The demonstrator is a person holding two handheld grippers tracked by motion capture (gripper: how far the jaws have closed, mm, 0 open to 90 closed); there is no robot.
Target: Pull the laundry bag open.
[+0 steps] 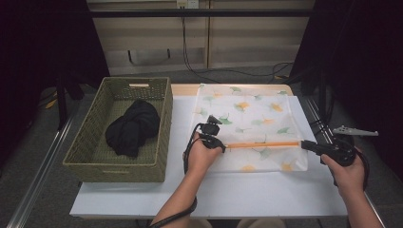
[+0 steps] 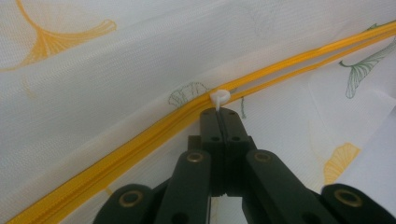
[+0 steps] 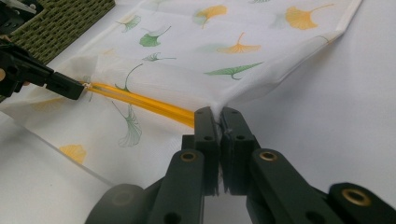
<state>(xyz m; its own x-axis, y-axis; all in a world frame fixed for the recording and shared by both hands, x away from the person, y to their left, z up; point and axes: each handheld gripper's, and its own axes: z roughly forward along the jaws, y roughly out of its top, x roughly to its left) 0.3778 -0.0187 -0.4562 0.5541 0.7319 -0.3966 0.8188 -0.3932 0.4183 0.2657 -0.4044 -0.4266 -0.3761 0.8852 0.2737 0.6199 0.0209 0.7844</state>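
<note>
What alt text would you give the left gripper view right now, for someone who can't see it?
The left gripper, jaws shut, pinches the small white zipper pull on the yellow zipper of a white mesh bag printed with ginkgo leaves. The zipper runs diagonally from lower left to upper right; right of the pull its two yellow sides lie slightly apart.

Bright, even light on the table; dark surroundings, slightly soft focus.

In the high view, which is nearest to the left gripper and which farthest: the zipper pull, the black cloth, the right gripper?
1. Zipper pull: clamped in the left gripper.
2. Black cloth: left, inside the basket.
3. Right gripper: right, at the bag's edge.
</note>
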